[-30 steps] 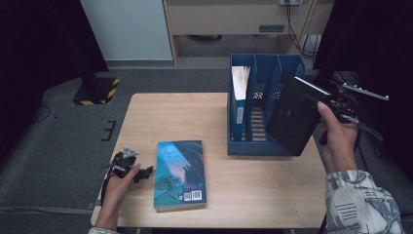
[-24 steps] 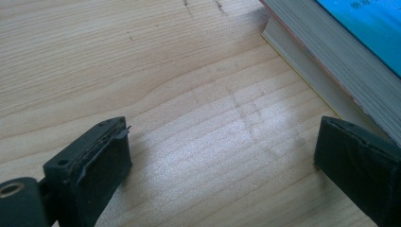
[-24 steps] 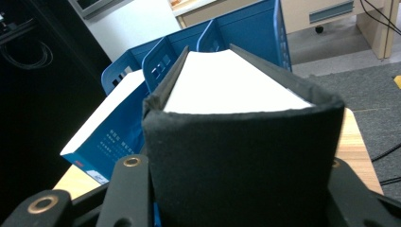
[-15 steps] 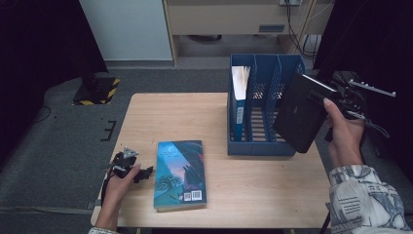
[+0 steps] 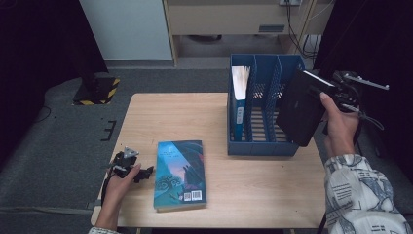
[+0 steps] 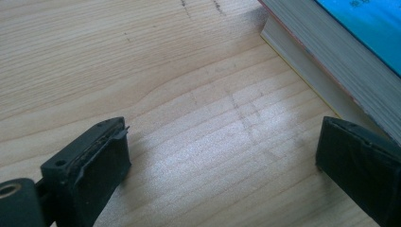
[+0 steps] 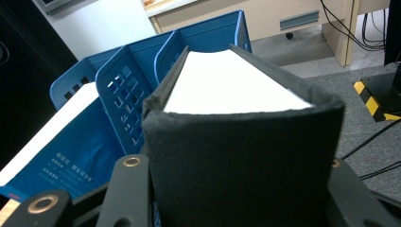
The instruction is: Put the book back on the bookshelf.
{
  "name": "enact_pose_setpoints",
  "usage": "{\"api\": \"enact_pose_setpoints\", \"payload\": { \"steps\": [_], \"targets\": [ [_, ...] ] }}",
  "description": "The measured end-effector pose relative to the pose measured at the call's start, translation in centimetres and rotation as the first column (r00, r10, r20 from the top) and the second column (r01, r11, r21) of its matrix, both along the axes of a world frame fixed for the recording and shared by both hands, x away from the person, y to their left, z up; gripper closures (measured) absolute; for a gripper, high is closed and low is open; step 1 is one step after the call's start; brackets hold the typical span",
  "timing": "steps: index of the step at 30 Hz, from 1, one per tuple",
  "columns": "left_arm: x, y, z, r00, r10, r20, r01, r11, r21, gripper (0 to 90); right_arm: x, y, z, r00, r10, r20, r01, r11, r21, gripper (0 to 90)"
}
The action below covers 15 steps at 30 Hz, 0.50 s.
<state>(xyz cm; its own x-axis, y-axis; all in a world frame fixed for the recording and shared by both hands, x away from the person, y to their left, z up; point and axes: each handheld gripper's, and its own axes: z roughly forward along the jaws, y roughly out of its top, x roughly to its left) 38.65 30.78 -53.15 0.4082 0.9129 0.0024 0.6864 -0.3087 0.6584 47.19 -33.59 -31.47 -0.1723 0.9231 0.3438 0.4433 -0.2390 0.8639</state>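
Note:
A thick black book (image 5: 303, 108) hangs tilted in the air at the right end of the blue three-slot file rack (image 5: 263, 147), with my right gripper (image 5: 327, 92) shut on its spine. In the right gripper view the black book (image 7: 236, 156) sits clamped between the jaws, white page edges facing up, and the rack (image 7: 120, 90) lies beyond it. A blue book (image 5: 239, 105) stands in the rack's leftmost slot. A teal book (image 5: 180, 173) lies flat on the wooden table (image 5: 195, 114). My left gripper (image 5: 144, 172) rests open just left of it, nothing between its jaws (image 6: 227, 165).
The rack's middle and right slots hold nothing. A black-and-yellow striped base (image 5: 97, 90) sits on the floor at the back left. A cabinet with cables (image 5: 297, 19) stands behind the table. Bare tabletop stretches between the teal book and the rack.
My right hand has carried the black book slightly to the right and up beside the rack. The left gripper and the teal book have stayed put.

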Motion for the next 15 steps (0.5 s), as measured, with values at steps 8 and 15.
{"api": "enact_pose_setpoints", "payload": {
  "steps": [8, 15],
  "targets": [
    [0.03, 0.03, 0.00, 1.0000, -0.004, 0.002, 0.004, 1.0000, 0.001, 2.7, 0.63, 0.61, -0.31, 1.0000, 0.001, -0.008, -0.001, 1.000, -0.004, 52.8],
    [0.04, 0.02, 0.00, 1.0000, -0.003, 0.002, 0.003, 1.0000, 0.002, 2.7, 0.93, 0.80, -0.40, 0.9999, -0.004, -0.010, 0.004, 1.000, -0.006, 52.8]
  ]
}}
